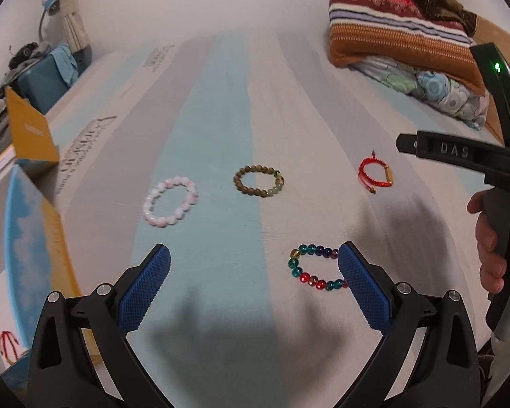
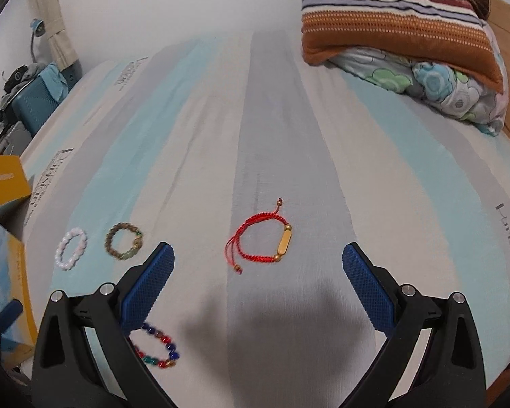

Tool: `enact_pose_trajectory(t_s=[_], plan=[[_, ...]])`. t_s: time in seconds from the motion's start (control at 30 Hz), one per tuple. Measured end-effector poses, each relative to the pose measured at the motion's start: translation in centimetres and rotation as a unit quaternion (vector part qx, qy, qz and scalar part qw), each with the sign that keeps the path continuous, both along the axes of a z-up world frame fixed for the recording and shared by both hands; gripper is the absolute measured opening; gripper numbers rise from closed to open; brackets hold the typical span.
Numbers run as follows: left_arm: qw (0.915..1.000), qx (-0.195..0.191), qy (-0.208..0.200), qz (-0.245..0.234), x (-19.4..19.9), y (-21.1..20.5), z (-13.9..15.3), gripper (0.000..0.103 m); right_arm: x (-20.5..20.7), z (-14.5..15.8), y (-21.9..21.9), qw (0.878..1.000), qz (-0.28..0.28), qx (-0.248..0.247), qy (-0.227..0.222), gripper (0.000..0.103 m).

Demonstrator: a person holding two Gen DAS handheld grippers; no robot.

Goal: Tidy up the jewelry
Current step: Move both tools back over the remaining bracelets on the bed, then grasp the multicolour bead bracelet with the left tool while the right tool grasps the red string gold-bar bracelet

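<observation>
Several bracelets lie on the striped bed sheet (image 1: 227, 108). In the left wrist view: a pink-white bead bracelet (image 1: 170, 200), a brown bead bracelet (image 1: 259, 181), a red cord bracelet (image 1: 375, 173) with a gold tube, and a multicolour glass bead bracelet (image 1: 314, 268) beside my right finger pad. My left gripper (image 1: 255, 265) is open and empty above the sheet. In the right wrist view my right gripper (image 2: 258, 265) is open and empty, with the red cord bracelet (image 2: 260, 241) just beyond it. The multicolour bracelet (image 2: 159, 346) lies at lower left, partly hidden by a finger.
An open blue and yellow box (image 1: 34, 238) stands at the left bed edge, with a red cord item (image 1: 8, 343) in it; it also shows in the right wrist view (image 2: 3, 272). Folded blankets and a pillow (image 1: 397, 34) are piled at the far right. The right-hand tool (image 1: 493, 170) shows at the right.
</observation>
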State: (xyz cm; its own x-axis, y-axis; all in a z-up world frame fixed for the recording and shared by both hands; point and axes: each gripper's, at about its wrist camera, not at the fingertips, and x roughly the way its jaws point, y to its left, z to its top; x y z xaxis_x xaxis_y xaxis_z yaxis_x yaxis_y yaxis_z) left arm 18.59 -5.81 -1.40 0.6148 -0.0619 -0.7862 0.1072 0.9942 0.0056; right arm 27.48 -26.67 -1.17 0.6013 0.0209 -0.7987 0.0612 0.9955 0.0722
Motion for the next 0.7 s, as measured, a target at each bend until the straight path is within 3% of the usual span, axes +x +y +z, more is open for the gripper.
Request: enact_pose_trajectory(t_s=[0.4, 0.7], plan=[[0.9989, 0.0, 0.044, -0.014, 3.1, -1.5, -5.8, 0.097, 3.9, -5.5, -0.8, 0.999, -0.001, 0.019, 0.042, 0.095], [0.9986, 0.012, 0.051, -0.004, 3.6, -1.6, -7.3, 0.096, 4.6, -6.9, -0.3, 0.999, 0.007, 0.0, 0.051, 0.088]])
